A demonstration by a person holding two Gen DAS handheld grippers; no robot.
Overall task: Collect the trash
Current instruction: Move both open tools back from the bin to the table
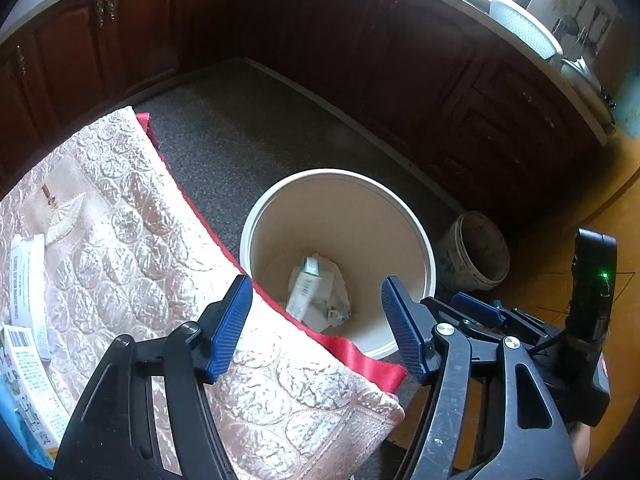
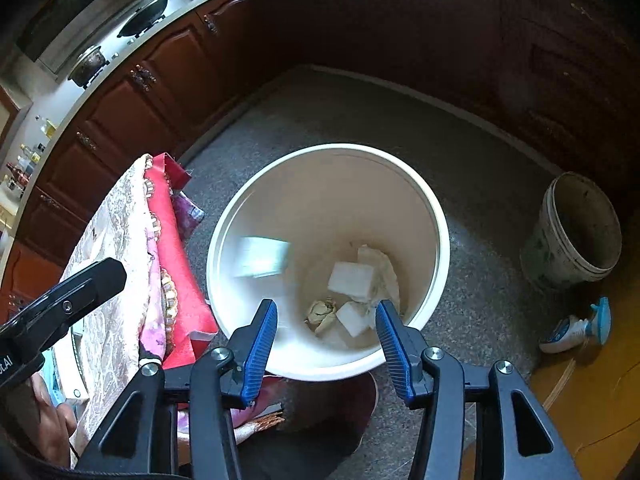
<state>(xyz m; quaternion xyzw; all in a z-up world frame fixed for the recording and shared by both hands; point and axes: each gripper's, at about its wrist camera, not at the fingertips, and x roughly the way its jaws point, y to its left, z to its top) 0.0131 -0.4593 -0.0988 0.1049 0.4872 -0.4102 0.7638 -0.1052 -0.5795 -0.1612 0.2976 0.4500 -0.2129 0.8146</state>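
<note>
A white round bin (image 1: 256, 216) stands on the floor by the table; it also shows in the right wrist view (image 2: 436, 216). Inside lie white boxes (image 2: 352, 280) and crumpled paper (image 2: 320, 312); they show in the left wrist view too (image 1: 316, 292). A blurred white box (image 2: 262, 256) is in mid-air inside the bin. My right gripper (image 2: 326, 340) is open and empty, just above the bin's near rim. My left gripper (image 1: 316, 328) is open and empty over the table's corner beside the bin. Cartons (image 1: 28, 288) lie on the table at far left.
The table wears a pink patterned cloth (image 1: 132, 248) over a red one (image 1: 360, 360). A dirty small bucket (image 2: 576, 228) and a blue-white spray bottle (image 2: 576, 328) stand on the floor to the right. Dark wood cabinets (image 1: 140, 32) ring the floor.
</note>
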